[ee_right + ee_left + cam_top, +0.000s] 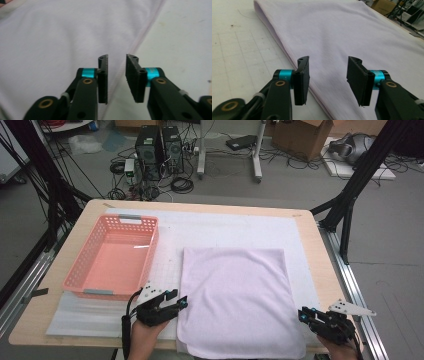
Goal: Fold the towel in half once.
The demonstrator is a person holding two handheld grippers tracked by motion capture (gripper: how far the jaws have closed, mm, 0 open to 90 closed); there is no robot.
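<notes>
At nine o'clock a ribbed pink plastic basket [111, 255] is seen. The left gripper [181, 304] is held released beside the folded, soft lilac towel [240, 295] at table centre; the right gripper [303, 315], at four o'clock, is likewise released. A single layer could be pinched, so the fold might be spoiled.

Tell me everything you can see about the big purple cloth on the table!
The cloth is pale lilac and looks soft, like a towel. It is folded into a neat rectangle with doubled layers along its left edge, and lies flat on the white mat, its near edge reaching the table's front. The left tool and right tool sit open at its two near sides, not gripping it.
</notes>
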